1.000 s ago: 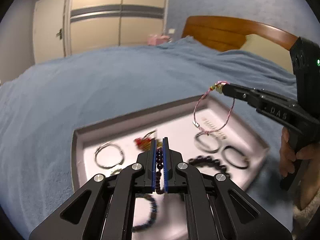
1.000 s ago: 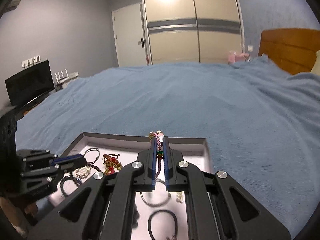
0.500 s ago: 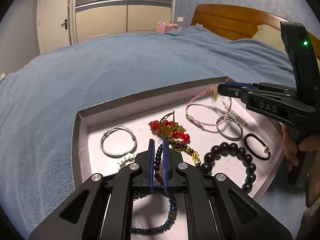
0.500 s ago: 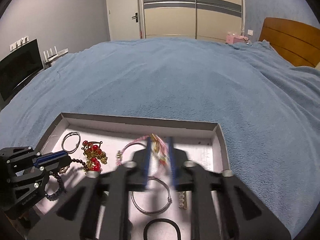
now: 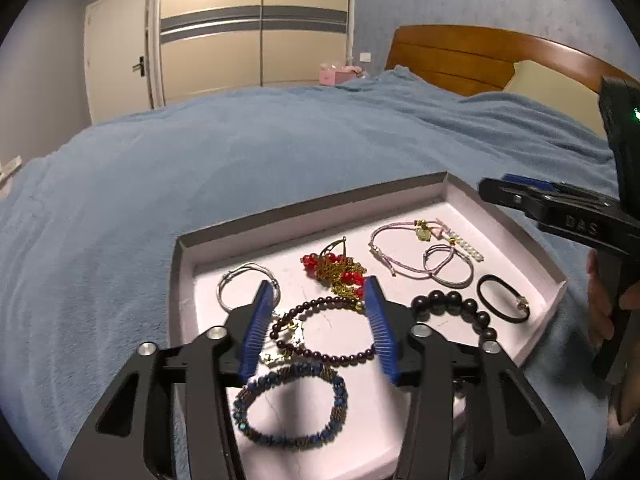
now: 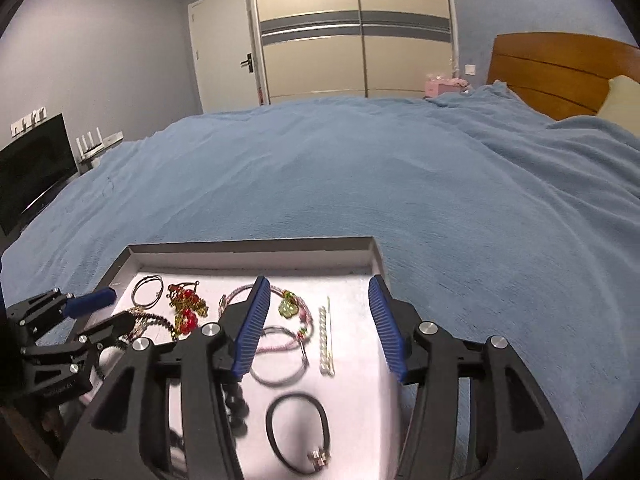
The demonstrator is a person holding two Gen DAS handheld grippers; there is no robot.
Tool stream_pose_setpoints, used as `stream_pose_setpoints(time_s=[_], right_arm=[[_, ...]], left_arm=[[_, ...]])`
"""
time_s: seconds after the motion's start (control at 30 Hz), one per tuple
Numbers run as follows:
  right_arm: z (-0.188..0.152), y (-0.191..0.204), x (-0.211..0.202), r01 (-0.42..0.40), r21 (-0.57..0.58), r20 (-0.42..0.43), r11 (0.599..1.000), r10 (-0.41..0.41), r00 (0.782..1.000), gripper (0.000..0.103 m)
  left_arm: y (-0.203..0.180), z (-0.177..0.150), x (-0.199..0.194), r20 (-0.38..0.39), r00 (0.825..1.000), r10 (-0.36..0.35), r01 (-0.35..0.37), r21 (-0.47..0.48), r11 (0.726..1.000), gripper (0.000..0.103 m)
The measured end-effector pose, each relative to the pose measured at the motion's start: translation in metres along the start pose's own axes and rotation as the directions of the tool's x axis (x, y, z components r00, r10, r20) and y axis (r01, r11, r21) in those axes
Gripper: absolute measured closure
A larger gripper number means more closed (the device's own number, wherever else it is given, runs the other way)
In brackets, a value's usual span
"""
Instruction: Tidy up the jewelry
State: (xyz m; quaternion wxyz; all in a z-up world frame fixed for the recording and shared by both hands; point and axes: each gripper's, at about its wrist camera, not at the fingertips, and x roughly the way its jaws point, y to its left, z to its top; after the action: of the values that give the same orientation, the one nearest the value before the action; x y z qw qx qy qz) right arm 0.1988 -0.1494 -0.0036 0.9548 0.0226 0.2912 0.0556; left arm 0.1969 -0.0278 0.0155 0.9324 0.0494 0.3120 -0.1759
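A shallow tray lined in white lies on the bed with several pieces of jewelry. My left gripper hovers low over it, jaws opening. A dark bead bracelet lies loose on the lining between them, above a blue bead bracelet. My right gripper is over the tray's far right part, jaws opening and holding nothing. Below it lie the pink cord bracelet with its green charm and a pearl clip. Each gripper appears in the other's view: right gripper, left gripper.
The tray also holds a silver bangle, a red-and-gold piece, a big black bead bracelet and a black hair tie. A blue blanket spreads all around. The wooden headboard stands right, a screen left.
Both grippers went from shut to open. The dark bead bracelet left my left jaws and lies on the tray. The pink cord bracelet came down from the air and rests in the tray.
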Motion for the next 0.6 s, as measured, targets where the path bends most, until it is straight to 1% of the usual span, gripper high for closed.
stream_pose_setpoints(time_s=[0.03,0.07,0.13,0.23,0.3,0.33,0.43,0.57,0.6], right_arm=[[-0.003,-0.001,-0.008,0.002,0.005,0.008,1.0,-0.002,1.0,0.05],[-0.006,-0.003,-0.014,0.003,0.01,0.014,1.0,-0.003,1.0,0.046],[-0.015,-0.006,-0.028,-0.001,0.024,0.024,1.0,0.0,1.0,0.041],[-0.031,-0.009,-0.044,-0.007,0.034,0.014,0.999,0.007,1.0,0.04],[-0.042,-0.011,-0.053,-0.008,0.038,0.008,0.999,0.008,1.0,0.038],[-0.048,-0.011,-0.057,-0.012,0.04,0.004,0.999,0.011,1.0,0.034],[-0.063,-0.01,-0.071,-0.021,0.035,-0.005,0.999,0.021,1.0,0.03],[-0.082,-0.005,-0.081,-0.015,0.012,-0.037,1.0,0.016,0.999,0.018],[-0.084,-0.004,-0.082,-0.014,0.006,-0.043,1.0,0.014,0.999,0.017]], left_arm=[[0.0,-0.002,-0.005,0.008,1.0,0.006,-0.006,-0.002,1.0,0.039],[0.0,-0.003,-0.011,0.017,1.0,0.01,-0.01,-0.005,1.0,0.033],[-0.003,-0.005,-0.019,0.024,1.0,0.011,-0.011,-0.007,1.0,0.029],[-0.008,-0.012,-0.031,0.027,0.999,0.02,-0.02,-0.001,1.0,0.021],[-0.012,-0.018,-0.037,0.018,0.999,0.029,-0.029,0.007,1.0,0.016],[-0.016,-0.024,-0.04,0.013,0.999,0.036,-0.036,0.008,0.999,0.013],[-0.021,-0.038,-0.052,0.003,0.999,0.042,-0.042,0.01,0.999,0.01],[-0.022,-0.054,-0.064,-0.013,0.998,0.063,-0.063,-0.006,0.998,0.008],[-0.022,-0.059,-0.067,-0.022,0.997,0.069,-0.069,-0.02,0.997,0.008]])
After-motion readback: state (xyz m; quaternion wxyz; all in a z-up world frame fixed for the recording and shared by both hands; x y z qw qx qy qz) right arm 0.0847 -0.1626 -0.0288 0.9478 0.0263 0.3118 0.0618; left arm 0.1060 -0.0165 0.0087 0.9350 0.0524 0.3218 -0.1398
